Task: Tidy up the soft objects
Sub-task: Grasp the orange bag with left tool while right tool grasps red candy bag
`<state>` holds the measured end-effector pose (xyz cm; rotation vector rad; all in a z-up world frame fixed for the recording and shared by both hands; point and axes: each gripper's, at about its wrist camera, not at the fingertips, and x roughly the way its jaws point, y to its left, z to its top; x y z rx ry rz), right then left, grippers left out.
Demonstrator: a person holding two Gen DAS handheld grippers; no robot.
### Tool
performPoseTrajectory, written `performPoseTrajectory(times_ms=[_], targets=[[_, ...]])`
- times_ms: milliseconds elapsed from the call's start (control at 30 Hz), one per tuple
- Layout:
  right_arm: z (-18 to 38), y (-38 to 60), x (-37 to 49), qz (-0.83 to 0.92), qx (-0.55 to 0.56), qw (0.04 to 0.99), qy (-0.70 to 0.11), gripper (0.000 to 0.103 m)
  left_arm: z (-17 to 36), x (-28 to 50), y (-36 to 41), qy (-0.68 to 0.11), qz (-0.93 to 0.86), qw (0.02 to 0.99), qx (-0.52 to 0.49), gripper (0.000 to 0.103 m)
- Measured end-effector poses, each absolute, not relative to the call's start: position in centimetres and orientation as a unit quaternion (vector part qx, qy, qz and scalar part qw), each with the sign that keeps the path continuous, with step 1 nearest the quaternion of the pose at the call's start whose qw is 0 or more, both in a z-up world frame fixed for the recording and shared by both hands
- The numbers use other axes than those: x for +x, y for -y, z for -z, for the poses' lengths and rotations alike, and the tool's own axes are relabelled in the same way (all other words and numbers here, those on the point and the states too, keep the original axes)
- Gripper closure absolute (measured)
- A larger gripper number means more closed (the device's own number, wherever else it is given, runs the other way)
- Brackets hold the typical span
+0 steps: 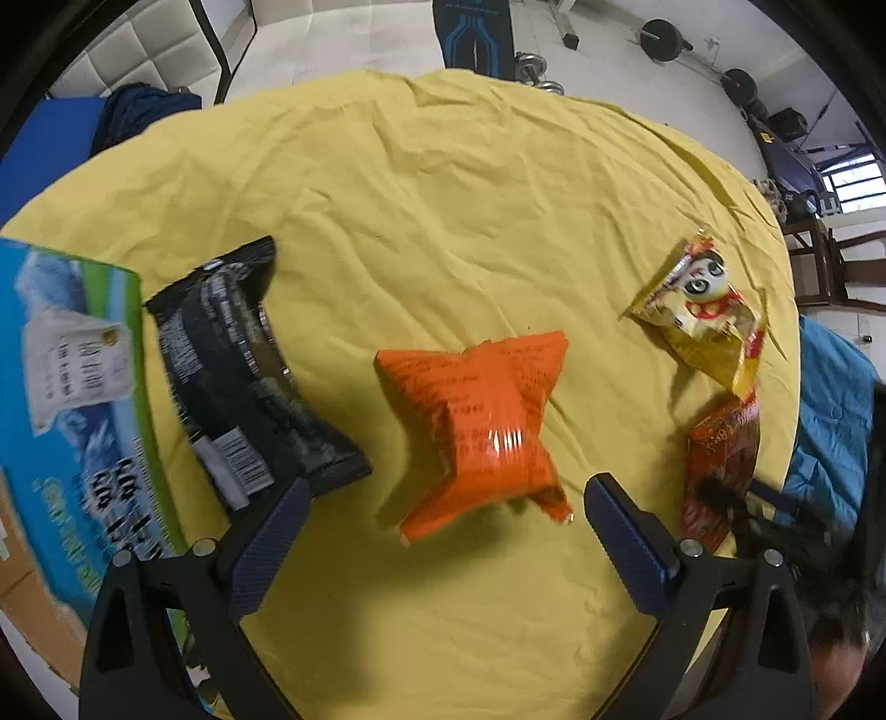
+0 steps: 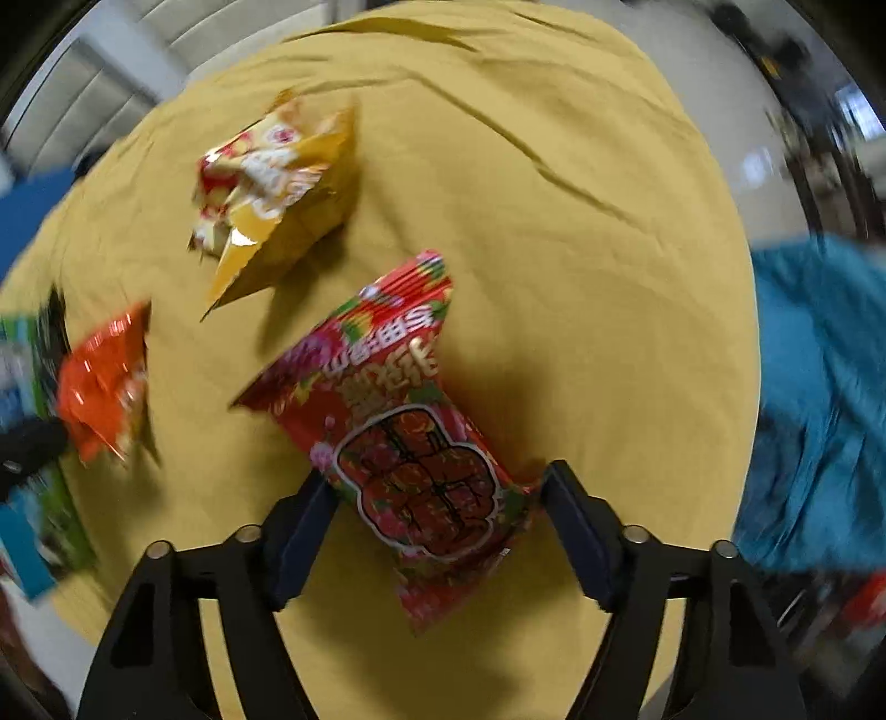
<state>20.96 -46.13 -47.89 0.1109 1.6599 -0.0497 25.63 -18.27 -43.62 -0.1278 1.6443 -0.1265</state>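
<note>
Several snack bags lie on a round table with a yellow cloth [image 1: 443, 194]. An orange bag [image 1: 476, 426] lies just ahead of my open left gripper [image 1: 446, 498], between its fingers' line but apart from them. A black bag [image 1: 243, 365] lies to its left and a yellow panda bag [image 1: 703, 310] to its right. My right gripper [image 2: 437, 487] has its fingers on both sides of a red bag [image 2: 410, 443], close to it or touching; the red bag also shows in the left wrist view [image 1: 720, 454]. The yellow bag [image 2: 271, 188] and orange bag [image 2: 105, 382] lie further left.
A blue and green carton [image 1: 72, 399] stands at the table's left edge. Blue fabric [image 2: 819, 399] lies off the table's right side. Gym weights [image 1: 659, 39] and chairs stand on the floor beyond the table.
</note>
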Motion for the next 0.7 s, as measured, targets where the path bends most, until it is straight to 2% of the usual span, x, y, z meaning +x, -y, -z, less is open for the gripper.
performPoseTrajectory(times_ms=[133, 367, 400, 433, 467, 533, 600, 633, 700], targets=[[47.7, 47.2, 20.3, 0.022, 0.163, 0.646, -0.746, 0.028, 45.1, 27.0, 18.8, -0.744, 0.056, 0.662, -0.066, 0.001], [48.8, 46.8, 21.8, 0.025, 0.138, 0.652, -0.745, 0.027, 46.7, 27.7, 20.5, -0.749, 0.068, 0.657, -0.051, 0.004], [49.1, 46.6, 21.9, 0.027, 0.127, 0.654, -0.745, 0.028, 46.7, 27.8, 20.7, -0.748, 0.069, 0.658, -0.043, 0.015], [49.4, 46.3, 22.0, 0.031, 0.118, 0.655, -0.746, 0.03, 46.8, 27.6, 21.2, -0.748, 0.075, 0.659, -0.031, 0.038], [49.7, 46.2, 22.1, 0.036, 0.11, 0.655, -0.746, 0.032, 47.0, 27.6, 21.5, -0.751, 0.078, 0.655, -0.023, 0.05], [50.0, 45.6, 22.0, 0.044, 0.096, 0.659, -0.745, 0.034, 47.0, 27.2, 21.8, -0.747, 0.077, 0.661, -0.01, 0.058], [50.2, 44.9, 21.5, 0.051, 0.086, 0.663, -0.742, 0.04, 46.9, 26.8, 21.8, -0.743, 0.078, 0.665, -0.006, 0.061], [50.2, 44.4, 21.3, 0.054, 0.078, 0.663, -0.743, 0.055, 46.7, 26.5, 21.7, -0.74, 0.077, 0.669, -0.008, 0.061], [49.9, 43.2, 20.6, 0.053, 0.075, 0.663, -0.743, 0.055, 46.6, 25.8, 21.6, -0.735, 0.074, 0.674, -0.012, 0.062]])
